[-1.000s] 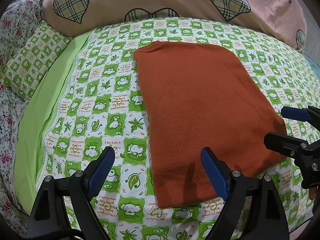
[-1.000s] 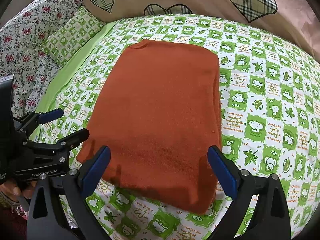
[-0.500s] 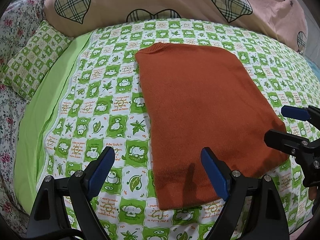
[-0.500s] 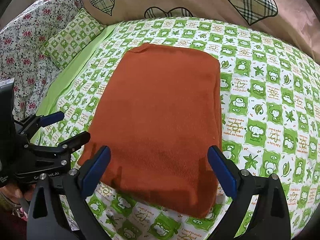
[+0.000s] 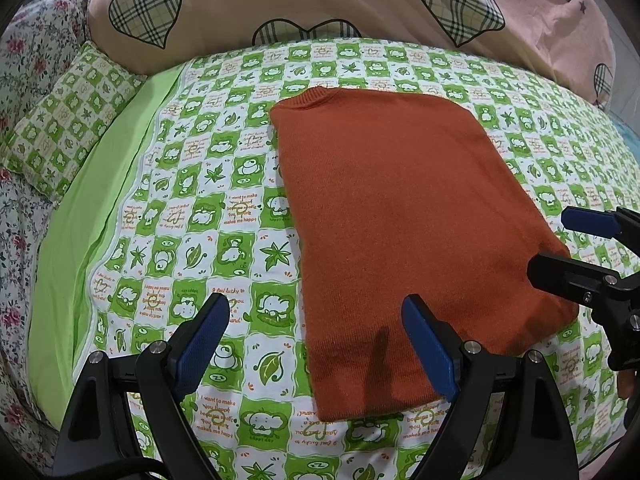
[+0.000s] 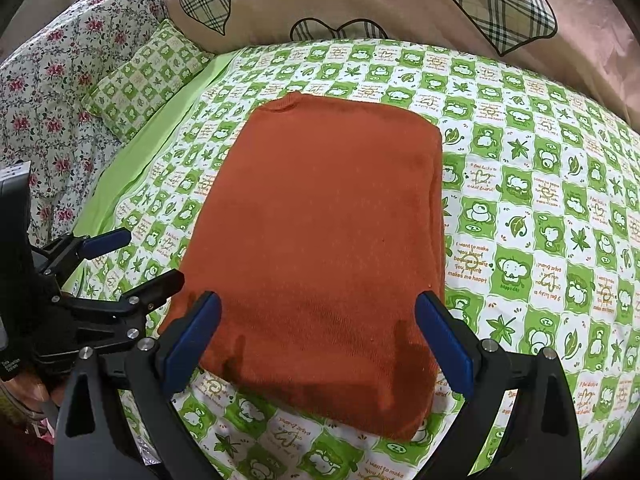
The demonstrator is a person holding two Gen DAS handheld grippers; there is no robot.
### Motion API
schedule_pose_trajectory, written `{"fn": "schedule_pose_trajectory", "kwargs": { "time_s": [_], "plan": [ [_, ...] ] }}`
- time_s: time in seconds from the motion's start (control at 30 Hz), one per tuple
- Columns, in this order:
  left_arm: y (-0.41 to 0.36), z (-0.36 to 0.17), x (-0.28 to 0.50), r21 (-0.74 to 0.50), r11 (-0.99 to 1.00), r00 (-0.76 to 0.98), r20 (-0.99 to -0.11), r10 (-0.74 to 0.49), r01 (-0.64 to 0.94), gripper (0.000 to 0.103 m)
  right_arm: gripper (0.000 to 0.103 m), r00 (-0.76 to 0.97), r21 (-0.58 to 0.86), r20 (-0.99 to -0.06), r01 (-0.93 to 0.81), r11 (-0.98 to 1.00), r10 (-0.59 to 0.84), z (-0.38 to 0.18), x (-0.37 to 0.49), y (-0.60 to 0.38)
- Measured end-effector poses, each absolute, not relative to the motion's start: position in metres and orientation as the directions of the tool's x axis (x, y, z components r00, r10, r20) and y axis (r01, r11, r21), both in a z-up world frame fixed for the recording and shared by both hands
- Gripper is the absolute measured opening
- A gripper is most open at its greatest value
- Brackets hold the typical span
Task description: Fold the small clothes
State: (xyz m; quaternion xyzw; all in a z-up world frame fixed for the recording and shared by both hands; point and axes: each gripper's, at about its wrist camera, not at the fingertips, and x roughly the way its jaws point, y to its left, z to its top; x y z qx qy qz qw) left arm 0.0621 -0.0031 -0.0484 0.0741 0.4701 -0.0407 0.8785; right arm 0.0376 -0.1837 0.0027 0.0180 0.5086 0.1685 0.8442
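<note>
Left tool (image 5: pixel 316 344), right tool (image 6: pixel 318 340): black frames, blue pads, silver screws.

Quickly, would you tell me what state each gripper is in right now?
Left gripper: open, holding nothing, over the near edge of the orange sweater.
Right gripper: open, holding nothing, above the sweater.

Materials and surface finish

Sweater (image 5: pixel 404 216): matt, fuzzy knit cloth. Bedsheet (image 5: pixel 224 208) beneath it: smooth printed cloth. Left tongs (image 5: pixel 316 344): matt black plastic, blue pads.
</note>
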Motion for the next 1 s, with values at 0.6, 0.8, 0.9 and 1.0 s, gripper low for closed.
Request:
{"fn": "schedule_pose_trajectory", "kwargs": {
  "time_s": [0.6,0.8,0.9,1.0],
  "plan": [
    [-0.003,-0.045,0.069,0.091,0.987,0.568,-0.823,0.0,0.133,0.088,0.097,0.424,0.208,-0.853,-0.258,0.944,0.304,0.002,0.042,-0.185],
    [-0.002,-0.045,0.072,0.084,0.989,0.564,-0.826,-0.001,0.124,0.088,0.097,0.425,0.215,-0.853,-0.247,0.945,0.305,0.0,0.047,-0.187],
    [-0.002,-0.045,0.073,0.084,0.989,0.564,-0.826,-0.001,0.125,0.088,0.097,0.426,0.214,-0.853,-0.243,0.946,0.302,0.0,0.047,-0.187],
    [-0.002,-0.046,0.074,0.08,0.989,0.561,-0.828,-0.003,0.123,0.088,0.097,0.425,0.215,-0.854,-0.238,0.947,0.301,-0.001,0.048,-0.189]
  ]
}}
